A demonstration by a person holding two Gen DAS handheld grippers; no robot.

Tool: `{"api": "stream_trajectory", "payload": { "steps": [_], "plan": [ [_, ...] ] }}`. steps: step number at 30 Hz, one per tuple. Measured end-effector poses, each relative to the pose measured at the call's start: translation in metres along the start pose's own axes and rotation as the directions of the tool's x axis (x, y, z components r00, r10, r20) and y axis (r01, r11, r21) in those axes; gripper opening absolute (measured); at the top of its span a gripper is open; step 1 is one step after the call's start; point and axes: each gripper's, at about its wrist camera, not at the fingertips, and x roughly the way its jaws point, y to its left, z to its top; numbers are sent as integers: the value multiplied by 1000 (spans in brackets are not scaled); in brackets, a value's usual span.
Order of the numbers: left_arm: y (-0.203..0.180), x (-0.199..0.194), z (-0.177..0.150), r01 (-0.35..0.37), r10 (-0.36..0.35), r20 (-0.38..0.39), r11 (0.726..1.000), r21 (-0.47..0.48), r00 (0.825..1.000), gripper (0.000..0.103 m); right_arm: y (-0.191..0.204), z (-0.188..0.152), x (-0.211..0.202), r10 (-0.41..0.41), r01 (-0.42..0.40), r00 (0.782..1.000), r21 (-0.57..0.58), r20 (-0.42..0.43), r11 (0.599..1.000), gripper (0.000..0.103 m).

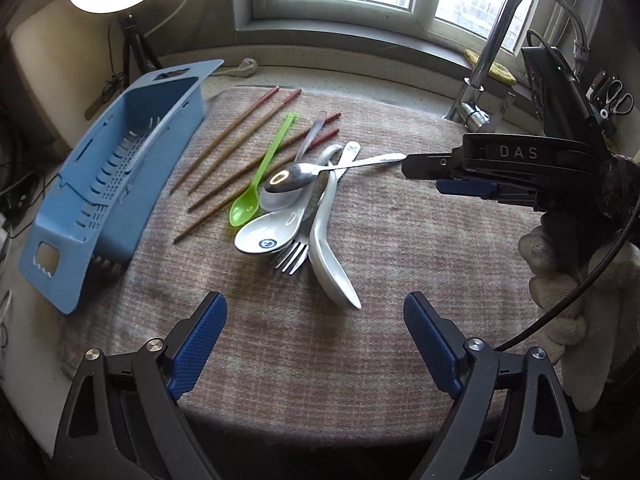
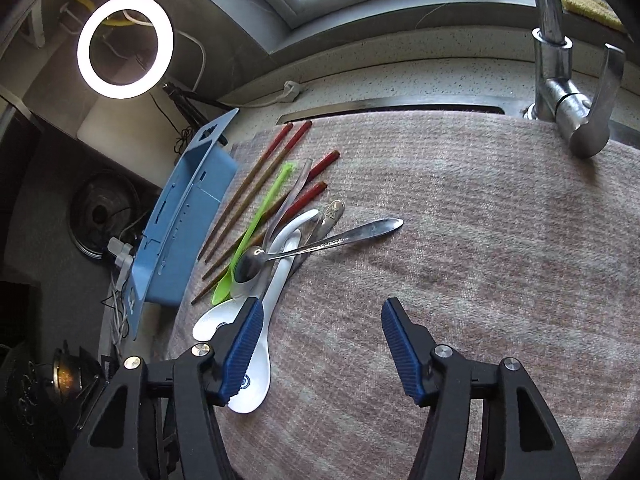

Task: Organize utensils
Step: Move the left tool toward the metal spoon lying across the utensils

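Utensils (image 2: 280, 248) lie ahead of open fingers (image 2: 242, 340).

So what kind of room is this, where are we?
Most likely a home kitchen counter by a window: a chrome faucet over a towel-covered sink, a blue drainer, and spoons and chopsticks on the towel.

A glossy polished steel spoon (image 1: 298, 178) lies on a rough, matt pinkish woven cloth (image 1: 400, 240), beside a smooth blue plastic rack (image 1: 100, 188).
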Motion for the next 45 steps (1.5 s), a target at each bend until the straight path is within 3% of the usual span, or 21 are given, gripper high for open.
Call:
{"api": "stream_trajectory", "payload": {
  "steps": [4,11,17,23,30,45],
  "plan": [
    [-1,12,2,33,-34,-40,999,-6,999,75,0,6,19,71,-70,996,31,-48,997,45],
    [-2,15,3,36,-33,-59,998,52,998,74,11,23,57,140,-128,982,96,-126,987,28],
    [9,12,4,45,-43,-47,998,46,998,74,23,26,80,63,-41,978,116,-197,992,27],
    [17,12,-5,64,-63,-41,998,28,997,74,44,31,91,-37,53,977,72,-211,996,26],
    [20,19,-11,91,-91,-38,996,12,995,74,57,31,91,-164,172,964,18,-211,985,17],
    [6,49,-9,91,-85,-83,993,76,993,73,1,9,41,-159,188,968,140,-194,972,17]
  ]
}}
